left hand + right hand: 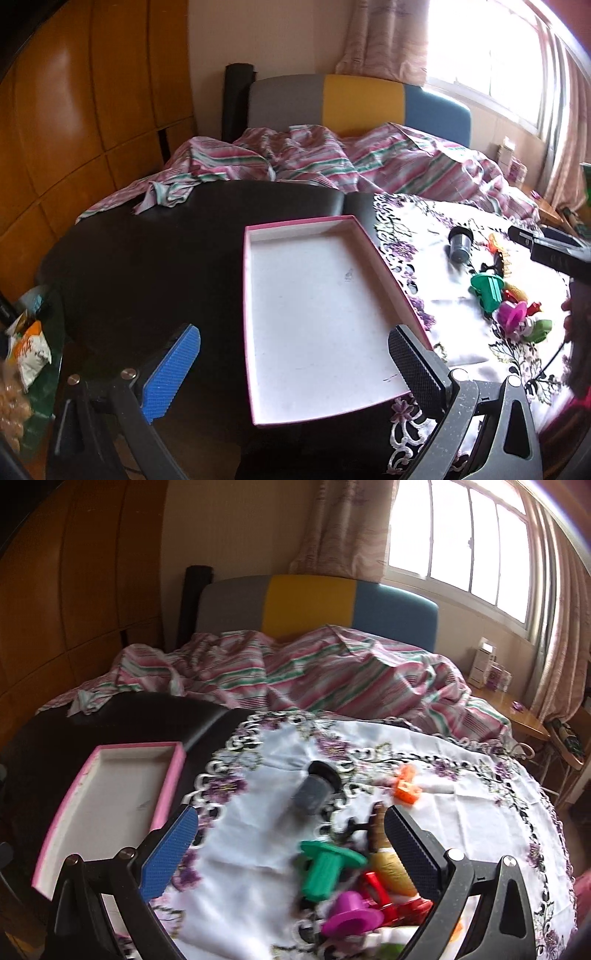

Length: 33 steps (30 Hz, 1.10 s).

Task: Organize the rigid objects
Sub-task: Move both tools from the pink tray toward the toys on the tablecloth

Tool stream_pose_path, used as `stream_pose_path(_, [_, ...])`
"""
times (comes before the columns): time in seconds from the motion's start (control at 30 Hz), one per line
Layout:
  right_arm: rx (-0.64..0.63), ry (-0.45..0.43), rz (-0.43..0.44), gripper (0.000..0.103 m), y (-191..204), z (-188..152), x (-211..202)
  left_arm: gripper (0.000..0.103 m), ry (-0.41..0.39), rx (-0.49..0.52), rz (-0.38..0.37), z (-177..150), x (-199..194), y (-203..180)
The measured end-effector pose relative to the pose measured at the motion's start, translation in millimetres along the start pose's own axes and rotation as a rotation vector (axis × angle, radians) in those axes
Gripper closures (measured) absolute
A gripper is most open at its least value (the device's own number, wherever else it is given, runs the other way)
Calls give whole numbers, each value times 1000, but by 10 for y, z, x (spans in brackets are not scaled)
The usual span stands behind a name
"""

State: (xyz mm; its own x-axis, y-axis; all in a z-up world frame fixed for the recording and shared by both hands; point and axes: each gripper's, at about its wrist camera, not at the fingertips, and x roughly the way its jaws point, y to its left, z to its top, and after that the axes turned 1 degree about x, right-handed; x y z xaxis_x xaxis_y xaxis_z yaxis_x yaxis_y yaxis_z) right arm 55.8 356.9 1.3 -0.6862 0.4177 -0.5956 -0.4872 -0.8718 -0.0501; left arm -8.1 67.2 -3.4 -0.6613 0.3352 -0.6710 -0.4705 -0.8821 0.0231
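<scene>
Wide-open, empty right claw (pixel 291 853) over green toy (pixel 327 871); left claw (pixel 295 369) likewise, above pink-rimmed box (pixel 321 321).

One pink-rimmed tray (pixel 317 325), one embroidered cloth (pixel 461 812), one grey spool (pixel 314 790), one green spool (pixel 327 871), one magenta spool (pixel 351 914), one orange block (pixel 406 786).

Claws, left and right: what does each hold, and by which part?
Nothing. The left claw is open over the pink-rimmed box; the right claw is open above the toys.
</scene>
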Motion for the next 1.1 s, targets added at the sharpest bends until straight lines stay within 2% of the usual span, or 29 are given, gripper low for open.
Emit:
stream_pose_path(0.17, [62,3,-82,0,-513,-65,223,0,7,57,-29,69,71,-170])
stream_pose_path(0.3, [251,38,-84,0,-934,-128,319,1,30,84,-74,135,178,-343])
stream_pose_path(0.37, [365,25,-65,0,-1126,-135,301,1,46,97,-105,170,252,-457])
stream_pose_path(0.53, [504,36,-98,0,-1402,-218,258,1,76,172,-197,328,460,-828])
stream_pose_path(0.73, [597,43,-95,0,-1563,-281,228,3,136,231,-302,606,852,-1373])
stream_pose_path(0.93, [586,46,-83,0,-1522,-255,247,10,159,322,-350,871,1342,-2022])
stream_pose_path(1.1, [600,42,-81,0,-1566,-259,255,10,202,381,-368,1020,1787,-2492])
